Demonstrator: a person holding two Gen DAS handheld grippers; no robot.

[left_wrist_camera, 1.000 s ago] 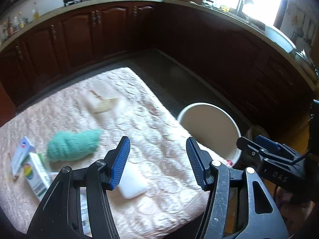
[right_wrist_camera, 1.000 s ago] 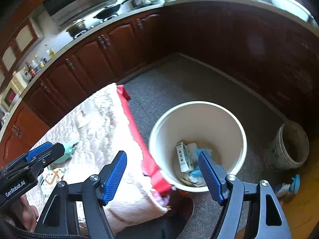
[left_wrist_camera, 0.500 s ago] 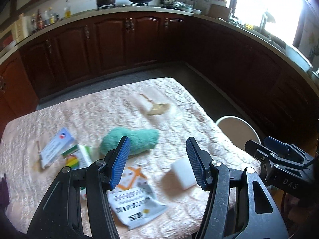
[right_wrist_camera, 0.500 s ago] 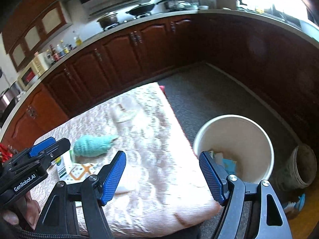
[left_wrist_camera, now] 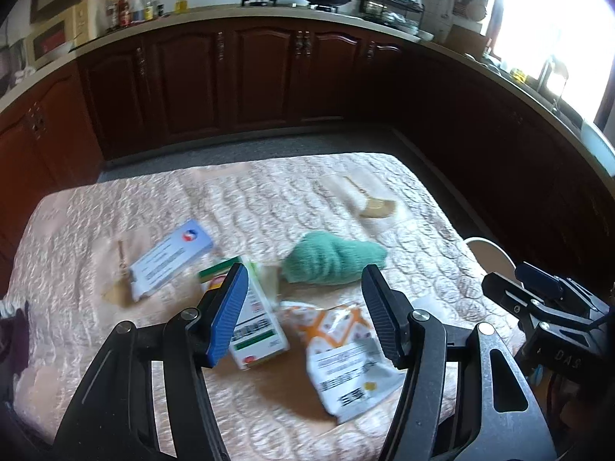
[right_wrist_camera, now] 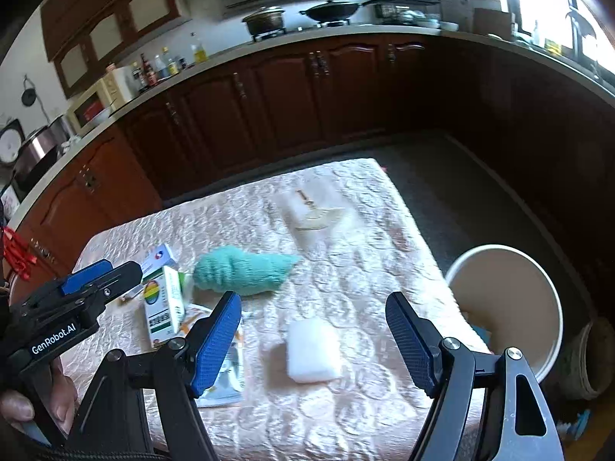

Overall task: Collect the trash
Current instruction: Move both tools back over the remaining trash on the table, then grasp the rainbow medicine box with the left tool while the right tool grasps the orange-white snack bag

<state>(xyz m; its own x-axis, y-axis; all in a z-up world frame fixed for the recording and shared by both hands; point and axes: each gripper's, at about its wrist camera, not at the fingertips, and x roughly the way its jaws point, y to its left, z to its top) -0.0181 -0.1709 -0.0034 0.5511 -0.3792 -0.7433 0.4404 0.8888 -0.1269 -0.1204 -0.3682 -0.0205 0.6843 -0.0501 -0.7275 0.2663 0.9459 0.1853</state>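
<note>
Trash lies on a pink quilted table [left_wrist_camera: 250, 199]. In the left wrist view I see a teal cloth bundle [left_wrist_camera: 330, 257], a green-and-white carton [left_wrist_camera: 257, 326], an orange-and-white plastic wrapper [left_wrist_camera: 346, 353], a blue-and-white box [left_wrist_camera: 169, 259] and a small tan scrap [left_wrist_camera: 376, 207]. My left gripper [left_wrist_camera: 303, 315] is open and empty above the carton and wrapper. My right gripper [right_wrist_camera: 313, 345] is open and empty above a white foam block [right_wrist_camera: 313, 349]. The white bin [right_wrist_camera: 511, 299] stands on the floor right of the table, with some trash inside.
Dark wood cabinets [left_wrist_camera: 269, 73] with a counter, pots and bottles curve around the room. A grey floor [right_wrist_camera: 461, 192] runs between table and cabinets. A small worn pot [right_wrist_camera: 592, 357] stands on the floor right of the bin.
Both grippers have swung left from the bin side toward the table's middle. More of the table's trash has come into view. Both stay open and empty.
</note>
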